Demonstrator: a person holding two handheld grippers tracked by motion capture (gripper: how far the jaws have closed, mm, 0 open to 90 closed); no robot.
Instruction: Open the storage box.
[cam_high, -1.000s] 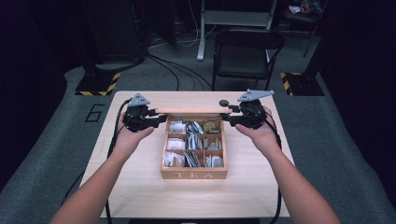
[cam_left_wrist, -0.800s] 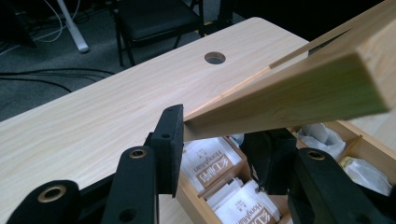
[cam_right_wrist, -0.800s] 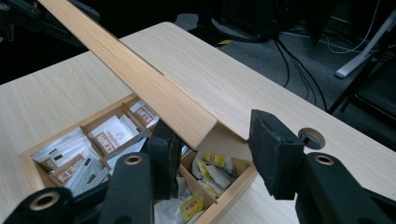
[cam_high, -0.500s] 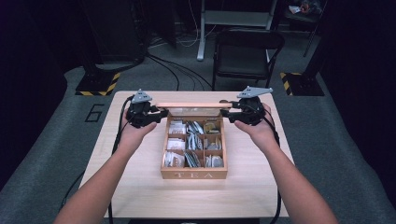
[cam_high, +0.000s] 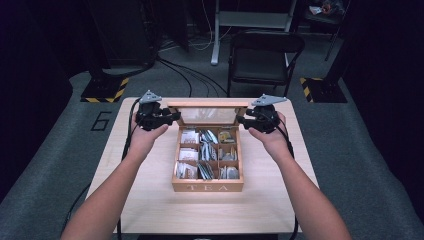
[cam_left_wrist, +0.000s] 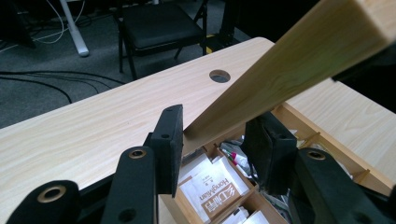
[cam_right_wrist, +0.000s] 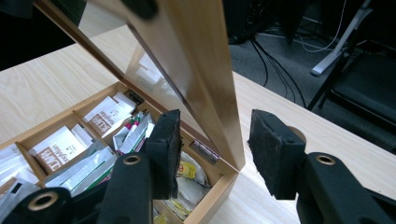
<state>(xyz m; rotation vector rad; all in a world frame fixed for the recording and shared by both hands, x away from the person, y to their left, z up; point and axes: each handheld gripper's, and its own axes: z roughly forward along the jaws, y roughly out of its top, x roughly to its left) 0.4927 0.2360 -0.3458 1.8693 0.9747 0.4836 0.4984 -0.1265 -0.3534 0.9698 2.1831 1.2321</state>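
1. Nearest the person, both forearms reach up from the bottom of the high view over the light wooden table (cam_high: 150, 210)
2. In the middle of the table sits the tea box (cam_high: 207, 187), its front wall lettered TEA, its compartments full of tea bags (cam_high: 190, 152)
3. The box's lid (cam_high: 208, 113), a wooden frame around a clear pane, stands raised at the back of the box, hinged along the rear wall
4. The left gripper (cam_high: 167, 118) is at the lid's left end; in the left gripper view the frame's wooden edge (cam_left_wrist: 289, 65) runs down between the two black jaws, and the jaws are clenched on it, with white tea bags (cam_left_wrist: 212, 179) in the compartment just below
5. The right gripper (cam_high: 246, 121) is at the lid's right end; in the right gripper view the lid's side (cam_right_wrist: 205, 70) passes between the jaws, but a gap shows on each side of the wood, so the pads are not pressing; the jaws have just been closing a little around it
6. A round hole (cam_left_wrist: 219, 75) shows in the tabletop beyond the lid
7. Farthest off, a black chair (cam_high: 262, 62) stands on the grey floor behind the table, with cables (cam_high: 185, 70) trailing beside it
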